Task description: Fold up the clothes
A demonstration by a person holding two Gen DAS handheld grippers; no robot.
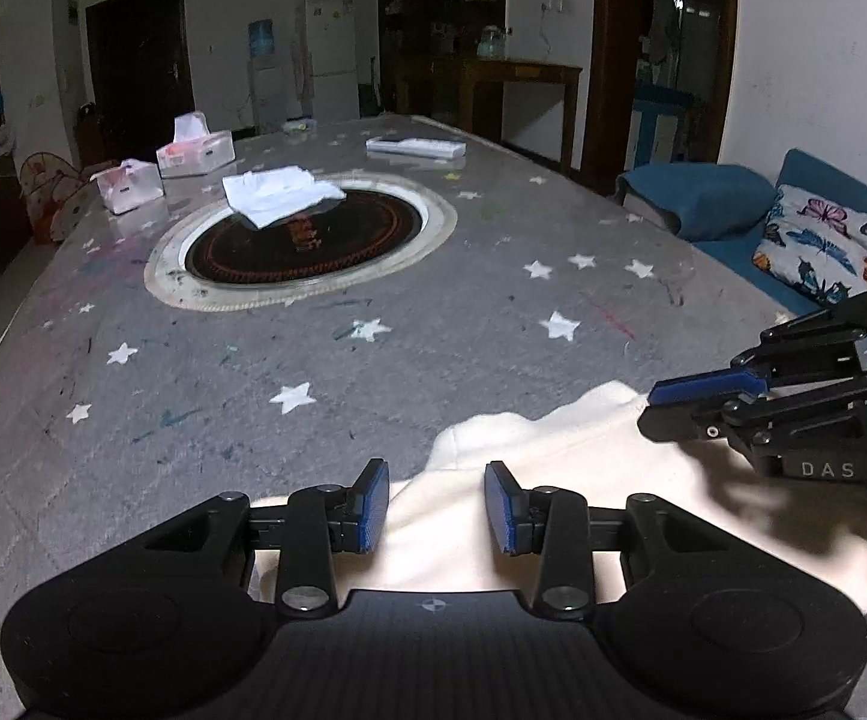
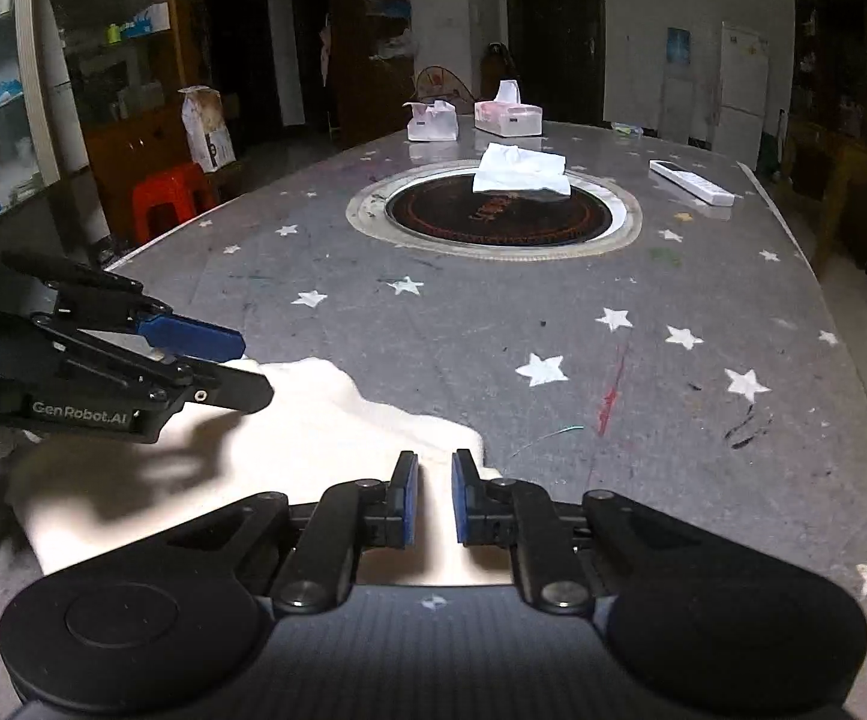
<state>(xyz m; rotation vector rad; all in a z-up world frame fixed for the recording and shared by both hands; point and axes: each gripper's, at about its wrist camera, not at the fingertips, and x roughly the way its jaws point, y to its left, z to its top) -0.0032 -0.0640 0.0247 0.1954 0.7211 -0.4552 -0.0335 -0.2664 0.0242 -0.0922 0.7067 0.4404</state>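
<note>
A cream garment (image 1: 553, 480) lies at the near edge of the grey star-patterned table (image 1: 373, 372); it also shows in the right wrist view (image 2: 313, 420). My left gripper (image 1: 436, 501) hovers over its left part with the jaws open and nothing between them. My right gripper (image 2: 434, 495) is over the garment's right part, jaws a narrow gap apart, empty. Each gripper shows in the other's view: the right gripper (image 1: 661, 414) at the right, the left gripper (image 2: 253, 369) at the left. A folded white garment (image 1: 280, 195) lies on the round dark inset (image 1: 313, 252); it also shows in the right wrist view (image 2: 520, 171).
Two tissue boxes (image 1: 193, 147) and a white remote (image 1: 415, 146) lie at the far end of the table. A blue sofa with a butterfly pillow (image 1: 829, 246) stands to the right. A red stool (image 2: 172, 195) stands left of the table.
</note>
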